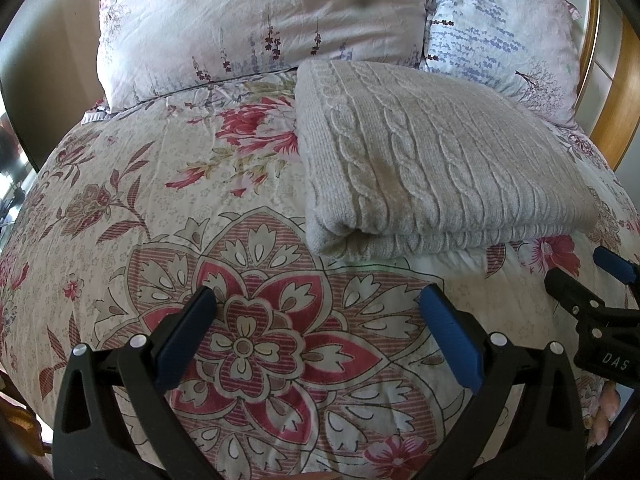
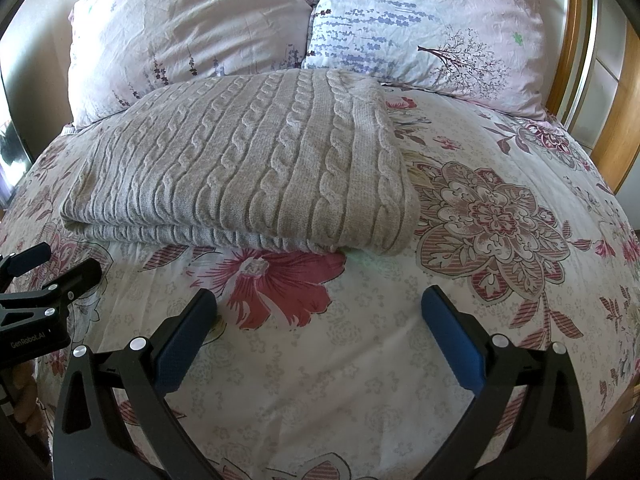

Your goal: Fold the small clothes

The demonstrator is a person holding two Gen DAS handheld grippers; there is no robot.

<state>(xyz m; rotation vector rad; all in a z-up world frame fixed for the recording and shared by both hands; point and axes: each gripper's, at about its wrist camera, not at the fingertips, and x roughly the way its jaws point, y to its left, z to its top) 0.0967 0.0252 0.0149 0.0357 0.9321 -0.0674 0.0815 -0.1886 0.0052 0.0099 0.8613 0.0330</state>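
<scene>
The left gripper [image 1: 318,312] hovers over the floral bedspread [image 1: 160,208] with its blue-padded fingers spread wide and nothing between them. The right gripper [image 2: 320,312] hangs just beside it, likewise spread and empty, above a large red flower in the print. Just beyond both lies the folded grey cable-knit sweater [image 2: 248,164], flat on the bedspread with its thick folded edge facing the grippers. Behind it two flowered pillows [image 2: 192,28] lean at the head of the bed, against a wooden headboard [image 2: 616,128].
</scene>
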